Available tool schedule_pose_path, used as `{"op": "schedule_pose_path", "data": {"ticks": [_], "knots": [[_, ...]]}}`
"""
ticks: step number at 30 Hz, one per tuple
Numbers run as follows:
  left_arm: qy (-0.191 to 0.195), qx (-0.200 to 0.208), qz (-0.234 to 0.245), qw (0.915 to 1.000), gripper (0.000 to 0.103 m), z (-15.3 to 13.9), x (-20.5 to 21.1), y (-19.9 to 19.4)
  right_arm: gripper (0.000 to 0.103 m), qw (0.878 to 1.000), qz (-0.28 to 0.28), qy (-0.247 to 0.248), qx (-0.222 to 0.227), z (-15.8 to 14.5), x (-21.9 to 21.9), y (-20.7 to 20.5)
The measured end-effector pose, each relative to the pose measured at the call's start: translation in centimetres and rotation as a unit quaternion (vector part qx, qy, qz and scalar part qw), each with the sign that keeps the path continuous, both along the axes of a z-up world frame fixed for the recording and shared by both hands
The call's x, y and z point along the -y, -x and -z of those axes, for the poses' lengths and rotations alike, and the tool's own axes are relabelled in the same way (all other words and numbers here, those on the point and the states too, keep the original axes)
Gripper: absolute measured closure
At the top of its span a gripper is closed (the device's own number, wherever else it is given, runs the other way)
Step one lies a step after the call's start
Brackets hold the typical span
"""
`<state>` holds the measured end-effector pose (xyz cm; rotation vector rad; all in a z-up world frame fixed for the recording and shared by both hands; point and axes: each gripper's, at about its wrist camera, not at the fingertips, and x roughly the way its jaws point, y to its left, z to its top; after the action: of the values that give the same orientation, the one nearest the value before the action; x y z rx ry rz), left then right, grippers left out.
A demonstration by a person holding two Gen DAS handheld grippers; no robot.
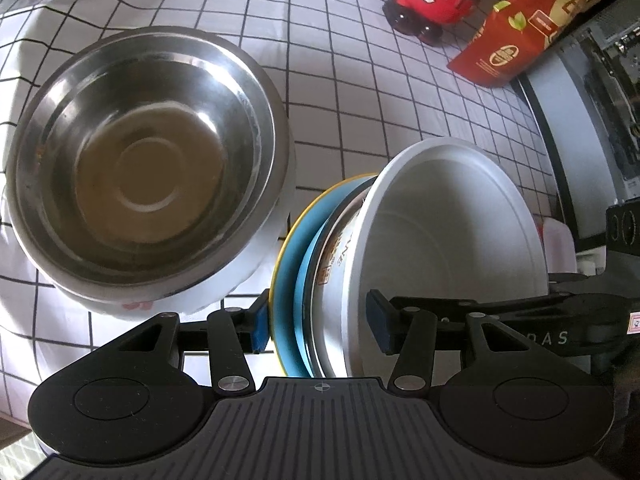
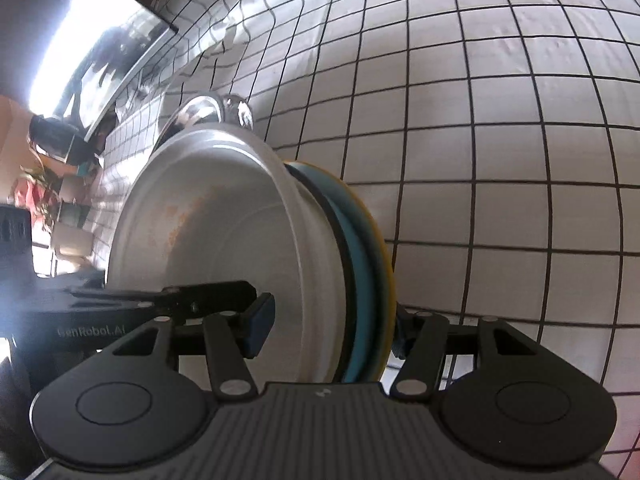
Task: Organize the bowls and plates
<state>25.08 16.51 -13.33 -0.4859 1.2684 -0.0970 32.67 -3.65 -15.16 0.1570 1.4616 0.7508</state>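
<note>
I hold the white bowl [image 1: 452, 240] with the blue plate [image 1: 288, 272] under it, both grippers [image 1: 320, 324] [image 2: 328, 320] closed on this stack from opposite sides, tilted beside the steel bowl [image 1: 148, 168], so I must level it slowly and keep equal pressure.

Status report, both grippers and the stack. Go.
Left gripper and right gripper both clamped on the stack, tilted on edge: white bowl on blue plate. Steel bowl close beside on the checked cloth.
</note>
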Motion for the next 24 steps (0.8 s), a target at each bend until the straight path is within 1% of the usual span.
{"op": "schedule_pose_path", "data": {"ticks": [3, 7, 14, 17, 20, 24], "knots": [[0.007, 0.0, 0.003, 1.0, 0.05, 0.1, 0.0, 0.3, 0.045, 1.0, 0.01, -0.002, -0.005, 0.0, 0.2, -0.2], [0.011, -0.001, 0.008, 0.9999, 0.05, 0.1, -0.1, 0.4, 0.045, 1.0, 0.01, 0.002, 0.003, -0.2, 0.0, -0.5], [0.008, -0.002, 0.008, 0.9999, 0.05, 0.1, 0.0, 0.5, 0.044, 1.0, 0.007, 0.0, 0.006, -0.2, 0.1, -0.6], [0.0, -0.001, 0.009, 1.0, 0.05, 0.0, 0.2, 0.3, 0.044, 1.0, 0.004, -0.001, 0.009, -0.2, 0.1, -0.7], [-0.002, 0.001, 0.004, 1.0, 0.05, 0.1, 0.1, 0.1, 0.044, 1.0, 0.004, -0.003, 0.014, -0.2, -0.1, -0.8], [0.006, 0.005, -0.009, 0.9999, 0.05, 0.2, -0.4, -0.3, 0.044, 1.0, 0.0, 0.003, 0.028, -0.5, -0.6, -1.1]]}}
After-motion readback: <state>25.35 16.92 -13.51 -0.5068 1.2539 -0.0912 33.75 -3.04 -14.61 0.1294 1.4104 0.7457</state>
